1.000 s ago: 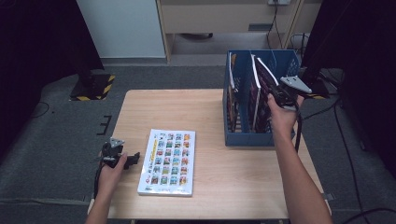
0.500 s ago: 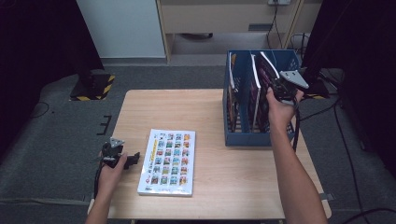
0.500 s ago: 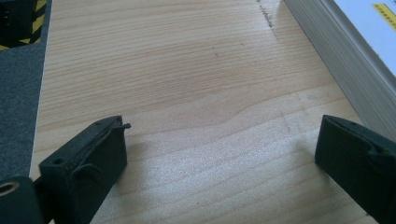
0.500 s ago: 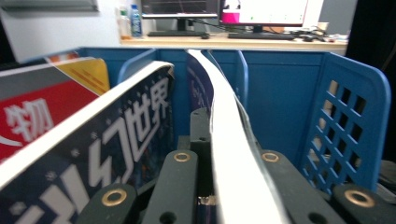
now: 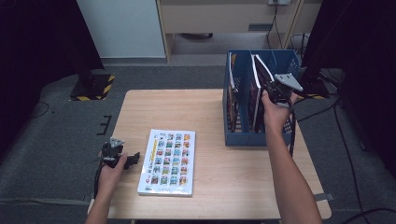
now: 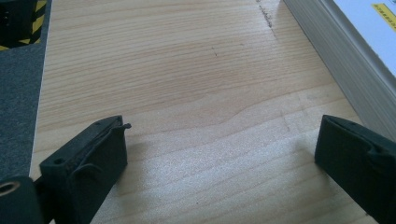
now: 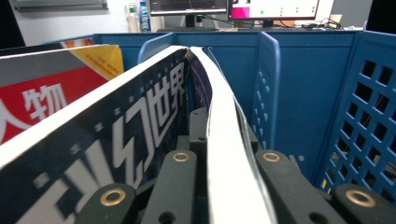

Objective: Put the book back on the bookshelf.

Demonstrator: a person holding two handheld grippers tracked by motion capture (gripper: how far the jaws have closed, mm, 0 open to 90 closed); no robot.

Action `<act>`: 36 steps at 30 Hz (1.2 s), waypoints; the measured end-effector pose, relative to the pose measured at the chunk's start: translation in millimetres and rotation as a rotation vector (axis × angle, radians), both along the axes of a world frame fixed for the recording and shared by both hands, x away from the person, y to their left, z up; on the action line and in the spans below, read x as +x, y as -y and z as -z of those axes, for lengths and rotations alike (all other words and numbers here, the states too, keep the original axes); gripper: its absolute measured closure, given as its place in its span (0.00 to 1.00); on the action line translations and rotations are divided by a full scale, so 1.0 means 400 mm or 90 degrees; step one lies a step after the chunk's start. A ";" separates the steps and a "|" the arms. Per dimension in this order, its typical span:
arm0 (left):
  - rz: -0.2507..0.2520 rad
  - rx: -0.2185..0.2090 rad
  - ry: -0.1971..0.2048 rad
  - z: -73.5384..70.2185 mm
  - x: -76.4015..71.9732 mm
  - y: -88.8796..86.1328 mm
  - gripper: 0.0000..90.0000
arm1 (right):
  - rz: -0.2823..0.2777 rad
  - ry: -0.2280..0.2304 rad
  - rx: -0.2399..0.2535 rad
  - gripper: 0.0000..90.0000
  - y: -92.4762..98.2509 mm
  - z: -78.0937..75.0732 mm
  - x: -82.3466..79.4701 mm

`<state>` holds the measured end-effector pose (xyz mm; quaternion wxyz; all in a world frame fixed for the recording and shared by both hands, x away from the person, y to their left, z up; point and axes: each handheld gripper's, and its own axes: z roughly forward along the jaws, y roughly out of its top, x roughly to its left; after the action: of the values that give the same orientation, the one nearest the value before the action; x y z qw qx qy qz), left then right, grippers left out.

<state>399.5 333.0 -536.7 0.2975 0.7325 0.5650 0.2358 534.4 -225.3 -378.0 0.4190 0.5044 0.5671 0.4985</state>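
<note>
Filing books into the blue rack (image 5: 243, 139) at the upper right of the high view, we hold a dark-covered book (image 5: 259, 88) by its top edge in the right gripper (image 5: 275, 88), tilted between two dividers, presumably so it can slide down into its slot beside the red-covered book (image 7: 51, 100) standing in the neighbouring compartment. Its jaws are closed tight on the book's white page edge (image 7: 224, 154), seen centre frame in the right gripper view. Next item, the picture book (image 5: 168, 161), lies flat at lower centre of the wooden table (image 5: 187, 107), likely awaiting its turn. Our left gripper (image 5: 128, 158) rests just beside its left edge, jaws spread wide over bare wood, holding nothing.
</note>
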 end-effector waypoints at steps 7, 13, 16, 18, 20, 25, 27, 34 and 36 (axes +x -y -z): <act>0.000 0.000 0.000 0.000 0.000 0.000 0.02 | -0.028 -0.009 -0.001 0.89 -0.009 -0.002 -0.008; 0.000 0.000 0.000 0.000 0.000 0.000 0.02 | -0.039 -0.009 -0.001 0.79 -0.008 -0.007 -0.013; 0.000 0.000 0.000 0.000 0.000 0.000 0.02 | -0.037 -0.012 0.009 0.72 -0.007 -0.012 -0.016; 0.000 0.000 0.000 0.000 0.000 0.000 0.02 | -0.038 -0.016 0.010 0.69 -0.005 -0.013 -0.018; 0.000 0.000 0.000 0.000 0.000 0.000 0.02 | -0.039 -0.020 0.011 0.66 -0.004 -0.015 -0.022; 0.001 0.001 0.000 0.000 0.000 0.000 0.02 | -0.041 -0.025 0.019 0.60 0.005 -0.015 -0.030; 0.001 0.001 0.000 0.000 0.000 0.001 0.02 | -0.042 -0.026 0.015 0.60 0.008 -0.014 -0.031; 0.002 0.001 0.000 0.000 0.000 0.001 0.02 | -0.045 -0.028 0.014 0.60 0.013 -0.014 -0.037; 0.002 0.000 0.000 0.000 0.000 0.001 0.02 | -0.048 -0.029 0.011 0.61 0.012 -0.014 -0.040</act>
<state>399.6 332.4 -536.7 0.2976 0.7333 0.5640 0.2357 518.2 -230.0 -372.4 0.3821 0.4974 0.5910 0.5072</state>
